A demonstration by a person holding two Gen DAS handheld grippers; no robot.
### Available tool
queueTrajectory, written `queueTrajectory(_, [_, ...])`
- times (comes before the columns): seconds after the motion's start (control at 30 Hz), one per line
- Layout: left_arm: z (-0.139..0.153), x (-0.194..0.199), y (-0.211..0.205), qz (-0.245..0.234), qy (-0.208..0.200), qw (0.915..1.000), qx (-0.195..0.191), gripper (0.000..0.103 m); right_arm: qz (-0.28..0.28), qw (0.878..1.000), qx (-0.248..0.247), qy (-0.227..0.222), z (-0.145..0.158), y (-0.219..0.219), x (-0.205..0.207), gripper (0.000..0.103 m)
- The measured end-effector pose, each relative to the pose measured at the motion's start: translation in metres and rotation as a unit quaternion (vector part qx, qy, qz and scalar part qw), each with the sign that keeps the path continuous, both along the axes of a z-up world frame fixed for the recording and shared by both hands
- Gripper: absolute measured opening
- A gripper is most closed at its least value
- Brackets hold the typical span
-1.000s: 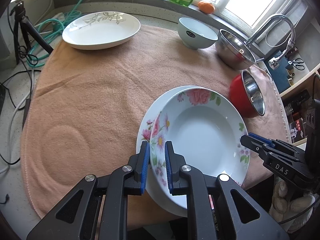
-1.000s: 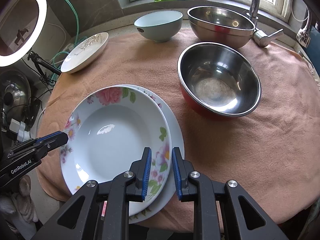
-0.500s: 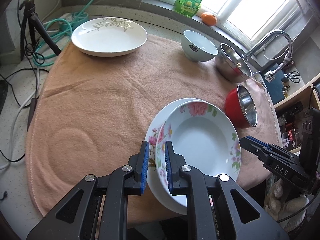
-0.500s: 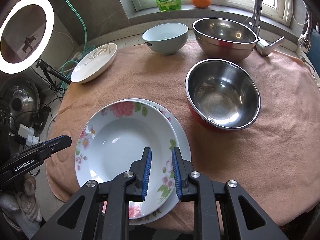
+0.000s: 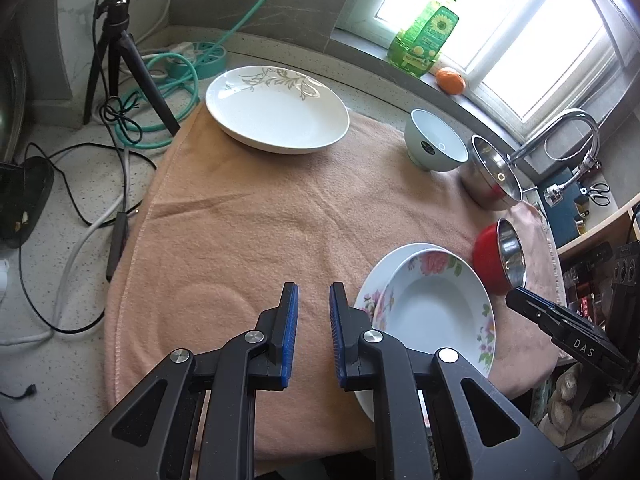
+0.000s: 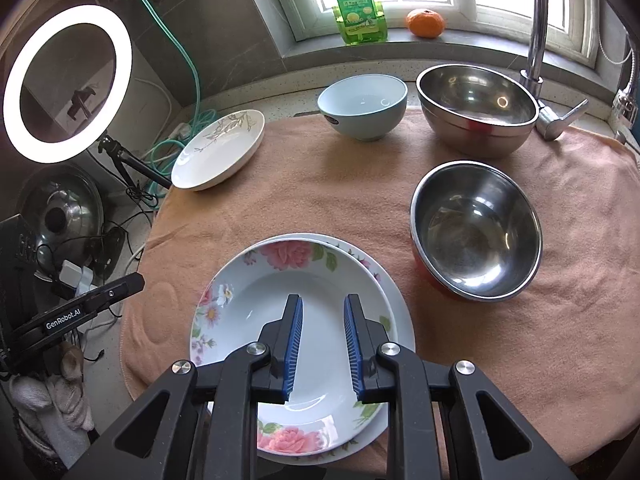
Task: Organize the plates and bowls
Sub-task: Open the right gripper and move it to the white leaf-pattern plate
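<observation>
A floral deep plate lies stacked on a second floral plate at the near edge of the peach towel; the stack also shows in the left wrist view. My right gripper is open and empty, raised above the stack. My left gripper is open and empty, above bare towel left of the stack. A white plate with a leaf print sits at the far left. A pale blue bowl, a steel bowl and a red-sided steel bowl stand behind.
A faucet stands at the far right. A green bottle and an orange sit on the windowsill. A ring light, its tripod, cables and a green hose crowd the counter at the left.
Both grippers have pulled back and risen away from the stacked floral plates, and their jaws have opened wider. The left gripper has shifted left off the plate rim. The plates stay put.
</observation>
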State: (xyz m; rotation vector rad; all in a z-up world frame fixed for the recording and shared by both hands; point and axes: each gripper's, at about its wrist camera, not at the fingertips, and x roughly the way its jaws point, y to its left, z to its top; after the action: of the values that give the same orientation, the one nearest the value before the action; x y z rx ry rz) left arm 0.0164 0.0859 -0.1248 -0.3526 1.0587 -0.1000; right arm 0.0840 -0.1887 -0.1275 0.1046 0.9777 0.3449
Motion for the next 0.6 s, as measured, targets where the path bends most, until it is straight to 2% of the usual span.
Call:
queueTrajectory(0.17, [0.008, 0.002, 0.023, 0.023, -0.012, 0.9997, -0.001, 0.012, 0.009, 1.0, -0.008, -0.014, 0.013, 0.018, 0.004, 0.02])
queueTrajectory(0.47, [0.016, 0.012, 0.056, 0.049, -0.027, 0.9983, -0.019, 0.012, 0.025, 0.999, 0.021, 0.004, 0.035, 0.046, 0.03, 0.02])
queueTrajectory(0.6, [0.017, 0.021, 0.068, 0.06, -0.031, 0.9974, -0.027, 0.012, 0.043, 0.999, 0.022, -0.008, 0.054, 0.065, 0.047, 0.02])
